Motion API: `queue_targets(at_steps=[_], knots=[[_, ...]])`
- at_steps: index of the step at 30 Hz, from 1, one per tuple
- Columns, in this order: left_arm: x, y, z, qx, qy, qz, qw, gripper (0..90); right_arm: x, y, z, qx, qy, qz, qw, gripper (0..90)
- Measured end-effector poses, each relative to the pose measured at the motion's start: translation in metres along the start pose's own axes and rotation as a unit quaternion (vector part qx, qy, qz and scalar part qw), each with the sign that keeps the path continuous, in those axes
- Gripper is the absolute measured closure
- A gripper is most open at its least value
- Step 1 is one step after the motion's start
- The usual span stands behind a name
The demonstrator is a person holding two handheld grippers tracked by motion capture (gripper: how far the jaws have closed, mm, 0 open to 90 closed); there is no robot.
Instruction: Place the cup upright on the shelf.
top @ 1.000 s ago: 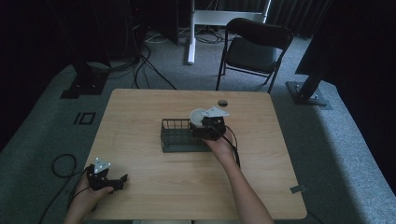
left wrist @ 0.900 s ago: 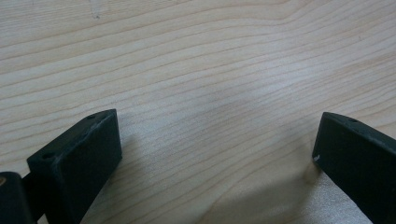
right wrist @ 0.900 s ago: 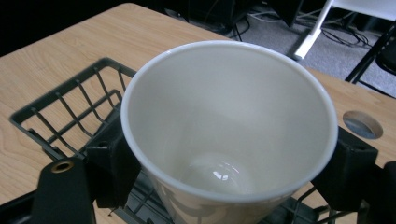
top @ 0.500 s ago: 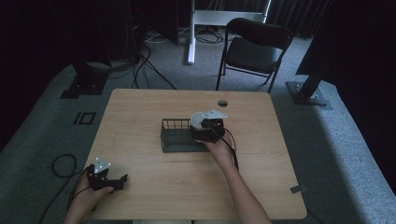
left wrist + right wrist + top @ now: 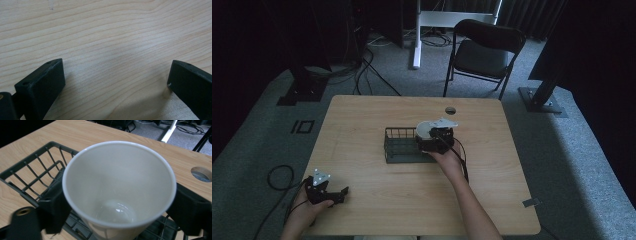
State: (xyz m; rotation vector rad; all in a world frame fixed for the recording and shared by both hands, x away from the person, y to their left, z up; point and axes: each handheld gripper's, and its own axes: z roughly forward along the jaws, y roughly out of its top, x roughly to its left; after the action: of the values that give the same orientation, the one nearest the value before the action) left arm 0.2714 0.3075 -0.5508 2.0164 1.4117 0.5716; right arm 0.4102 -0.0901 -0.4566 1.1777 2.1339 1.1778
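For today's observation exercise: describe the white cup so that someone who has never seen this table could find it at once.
Start at the wooden table and find the dark wire basket near its middle. At the basket's right end, the right tool grips a white cup between its black jaws. It is the only pale, round, open-topped thing there, and it is empty.

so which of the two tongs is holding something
The right tongs, clamped round the white cup over the wire basket; the left tongs are open, holding nothing.

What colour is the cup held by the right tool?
White, inside and out; the cup shows best in the right gripper view.
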Motion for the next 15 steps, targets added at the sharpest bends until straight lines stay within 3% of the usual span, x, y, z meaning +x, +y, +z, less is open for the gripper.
queue_targets(at_steps=[6, 15], knots=[[0.000, 0.000, 0.000, 0.000, 0.000, 0.000, 1.0000, 1.6, -0.001, 0.002, -0.010, -0.015, 0.004, -0.004, 0.9999, 12.4], [0.000, 0.000, 0.000, 0.000, 0.000, 0.000, 1.0000, 1.6, -0.003, -0.002, -0.022, -0.016, 0.012, -0.013, 0.9997, 12.4]])
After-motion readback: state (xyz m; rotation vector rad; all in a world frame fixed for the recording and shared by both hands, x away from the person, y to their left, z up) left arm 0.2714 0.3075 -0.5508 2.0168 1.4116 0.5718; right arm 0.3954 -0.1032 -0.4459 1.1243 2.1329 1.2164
